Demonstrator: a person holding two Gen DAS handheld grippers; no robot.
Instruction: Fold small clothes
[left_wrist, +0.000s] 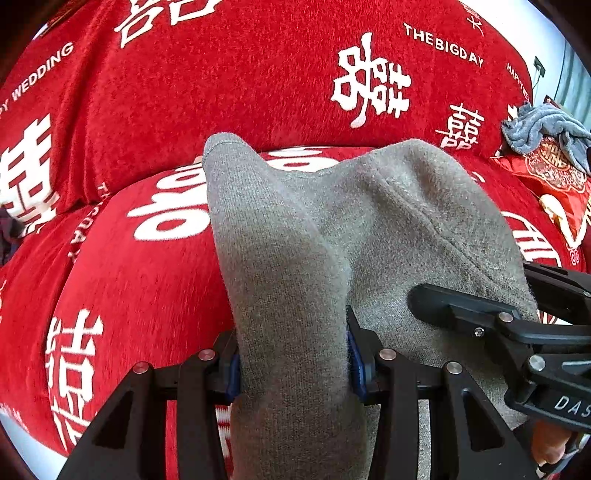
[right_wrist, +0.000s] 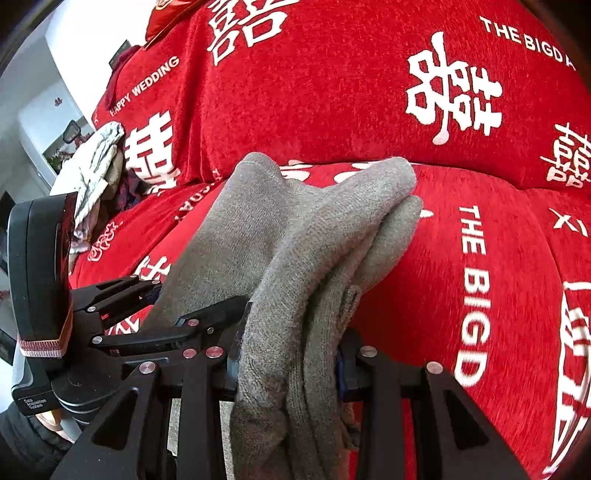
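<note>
A small grey knit garment (left_wrist: 332, 229) lies over the red sofa seat (left_wrist: 140, 280), held up at its near edge by both grippers. My left gripper (left_wrist: 291, 365) is shut on a fold of the garment. My right gripper (right_wrist: 288, 365) is shut on a bunched, layered part of the same garment (right_wrist: 314, 240). In the left wrist view the right gripper (left_wrist: 480, 317) reaches in from the right, against the cloth. In the right wrist view the left gripper (right_wrist: 155, 314) sits at the left, close beside mine.
The sofa has a red cover with white characters and a back cushion (left_wrist: 240, 74). A blue-grey cloth (left_wrist: 543, 129) lies on a red cushion at the right. A pile of pale clothes (right_wrist: 96, 166) lies at the sofa's left end.
</note>
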